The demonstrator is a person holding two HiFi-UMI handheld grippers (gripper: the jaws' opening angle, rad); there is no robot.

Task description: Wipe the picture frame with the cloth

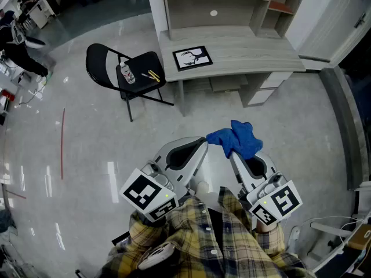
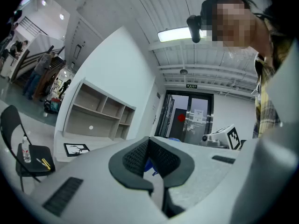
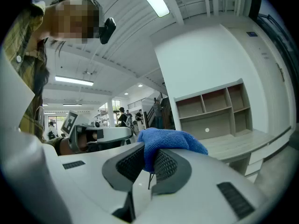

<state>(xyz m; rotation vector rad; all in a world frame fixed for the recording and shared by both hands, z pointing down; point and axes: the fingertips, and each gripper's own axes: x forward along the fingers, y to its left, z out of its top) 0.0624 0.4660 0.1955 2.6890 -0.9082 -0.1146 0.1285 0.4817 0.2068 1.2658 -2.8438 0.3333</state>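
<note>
The picture frame (image 1: 192, 57) lies flat on the light wooden desk (image 1: 255, 54) far ahead, black-edged with a dark drawing on white; the left gripper view shows the frame (image 2: 76, 149) small at the left. My right gripper (image 1: 230, 149) is shut on a blue cloth (image 1: 239, 136), which bunches out over its fingertips (image 3: 150, 158) as a blue cloth (image 3: 170, 141). My left gripper (image 1: 204, 140) is shut with nothing held, its tip just beside the cloth's left end. A sliver of blue cloth (image 2: 148, 165) shows behind its closed pads. Both grippers hang well short of the desk.
A black folding chair (image 1: 124, 68) left of the desk carries a bottle (image 1: 126, 73) and a yellow pencil (image 1: 153, 75). Open shelves (image 1: 229, 2) rise behind the desk. A white wall panel (image 1: 324, 16) stands at the right. Grey floor lies between me and the desk.
</note>
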